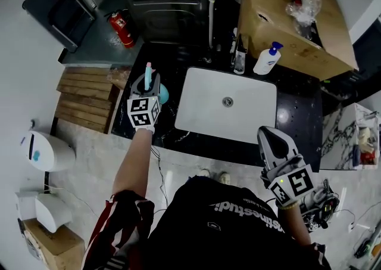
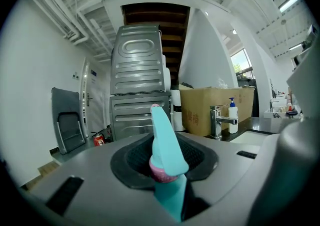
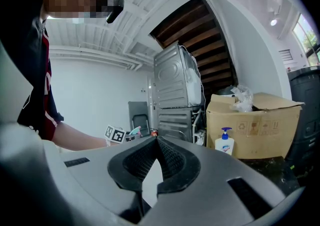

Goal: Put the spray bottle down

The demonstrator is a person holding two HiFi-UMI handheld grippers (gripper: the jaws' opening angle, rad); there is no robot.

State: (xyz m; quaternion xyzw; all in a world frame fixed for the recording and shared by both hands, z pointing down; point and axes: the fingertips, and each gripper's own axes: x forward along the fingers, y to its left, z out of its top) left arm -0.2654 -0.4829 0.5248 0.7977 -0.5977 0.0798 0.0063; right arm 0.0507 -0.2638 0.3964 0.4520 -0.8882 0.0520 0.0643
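Note:
My left gripper is shut on a teal spray bottle with a pink nozzle tip, over the left end of the black countertop, just left of the white sink. In the left gripper view the spray bottle stands upright with its head and pink collar clamped between the left gripper's dark pads. My right gripper hangs at the counter's front edge on the right. In its own view the right gripper's tips meet with nothing between them.
A faucet and a white pump soap bottle stand behind the sink. A large cardboard box sits at the back right. Metal appliances, a red fire extinguisher and wooden slats lie to the left.

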